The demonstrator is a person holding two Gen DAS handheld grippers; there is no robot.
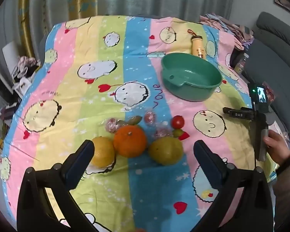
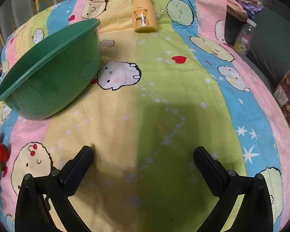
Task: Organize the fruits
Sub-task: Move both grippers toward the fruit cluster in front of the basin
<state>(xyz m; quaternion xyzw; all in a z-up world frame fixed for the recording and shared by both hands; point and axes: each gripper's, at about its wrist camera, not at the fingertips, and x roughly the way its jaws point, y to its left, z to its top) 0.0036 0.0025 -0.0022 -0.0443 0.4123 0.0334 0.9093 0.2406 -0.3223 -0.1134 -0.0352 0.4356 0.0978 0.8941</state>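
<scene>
Over the fruit pile, both grippers empty, nothing sorted yet.
Left gripper (image 1: pixel 143 147) gapes above the orange (image 1: pixel 130 141); right gripper (image 2: pixel 143 152) gapes too; next, likely a grasp, then the green basin (image 1: pixel 191 77).

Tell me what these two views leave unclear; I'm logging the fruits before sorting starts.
- Left wrist view: the wrapped pink items are too blurred to identify.
- Left wrist view: the yellow fruit is partly hidden behind a finger of the open left gripper.
- Right wrist view: the frame's left edge cuts off the fruit pile; only the red tomato shows clearly.
</scene>
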